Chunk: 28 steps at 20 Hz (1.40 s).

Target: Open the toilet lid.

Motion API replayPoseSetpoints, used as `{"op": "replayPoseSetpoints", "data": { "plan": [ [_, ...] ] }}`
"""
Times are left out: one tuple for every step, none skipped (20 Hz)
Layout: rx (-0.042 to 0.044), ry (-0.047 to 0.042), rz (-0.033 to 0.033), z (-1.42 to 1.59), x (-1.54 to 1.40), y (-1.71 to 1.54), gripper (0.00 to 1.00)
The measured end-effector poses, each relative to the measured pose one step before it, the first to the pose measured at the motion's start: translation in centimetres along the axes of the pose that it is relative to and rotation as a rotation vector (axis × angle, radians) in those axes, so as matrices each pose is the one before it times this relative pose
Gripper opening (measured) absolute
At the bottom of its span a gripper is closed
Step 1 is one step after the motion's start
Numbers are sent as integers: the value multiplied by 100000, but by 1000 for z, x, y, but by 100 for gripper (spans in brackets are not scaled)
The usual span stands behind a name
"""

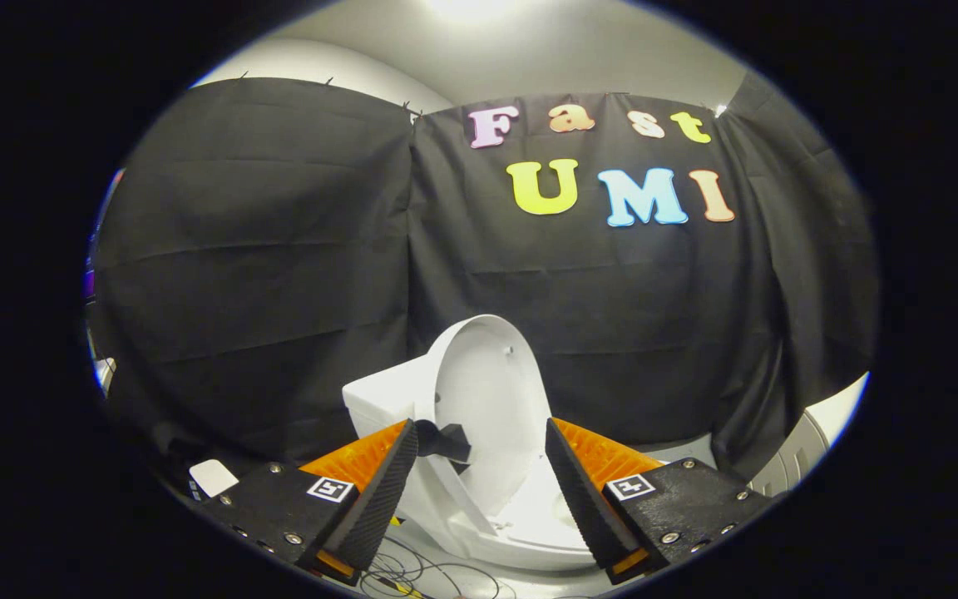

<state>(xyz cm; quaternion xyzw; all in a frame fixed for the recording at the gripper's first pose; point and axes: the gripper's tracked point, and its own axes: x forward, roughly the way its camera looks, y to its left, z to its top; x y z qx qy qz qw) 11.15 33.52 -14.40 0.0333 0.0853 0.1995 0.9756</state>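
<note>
The tool (pixel 481 449) is level and pointing forward, its two fingers (pixel 379 491) spread wide apart with a clear gap between them, gripping nothing, each finger slanting inward toward its tip.

gripper view | rides on gripper, faces forward along open jaws | near toilet (pixel 479 433) | black cloth wall (pixel 279 249) beyond
</note>
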Motion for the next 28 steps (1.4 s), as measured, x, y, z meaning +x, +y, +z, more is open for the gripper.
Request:
{"op": "replayPoseSetpoints", "data": {
  "plan": [
    [-528, -673, -941, 130, -609, -1181, 95],
    [-965, -519, -1104, 316, -615, -1203, 95],
    [-812, -839, -1269, 313, -582, -1273, 95],
    [-348, -915, -907, 386, -567, -1276, 95],
    [260, -1083, -802, 422, -353, -1004, 95],
    [304, -567, -727, 380, -268, -1132, 95],
    [204, -375, -901, 287, -377, -1206, 95],
    [4, -716, -1447, 512, -441, -1169, 95],
    [69, -951, -1180, 738, -462, -1164, 95],
    [-49, -1367, -1134, 641, -502, -1227, 95],
    [-155, -1515, -1366, 791, -411, -1174, 95],
    [-545, -1294, -1281, 723, -441, -1074, 95],
    [-786, -1149, -1785, 561, -462, -1283, 95],
    [-912, -1220, -1502, 734, -453, -1224, 95],
    [-685, -1395, -1215, 853, -463, -1050, 94],
    [-336, -1605, -1003, 810, -291, -963, 94],
    [-436, -1604, -480, 687, -434, -811, 94],
    [-389, -1145, -609, 673, -402, -859, 94],
    [-466, -977, -399, 365, -446, -916, 94],
    [-403, -644, -183, 386, -421, -833, 95],
    [-577, -705, 125, 286, -531, -757, 95],
    [-864, -605, 43, 421, -487, -705, 94],
    [-1281, -190, 127, 383, -480, -836, 94],
    [-1511, 245, -115, 231, -530, -732, 94],
    [-1904, 70, -62, 258, -631, -743, 94],
    [-1698, 103, -514, 405, -639, -725, 94],
    [-1055, 212, -492, 281, -703, -788, 94],
    [-50, 557, -364, 189, -602, -642, 94]
  ]
}}
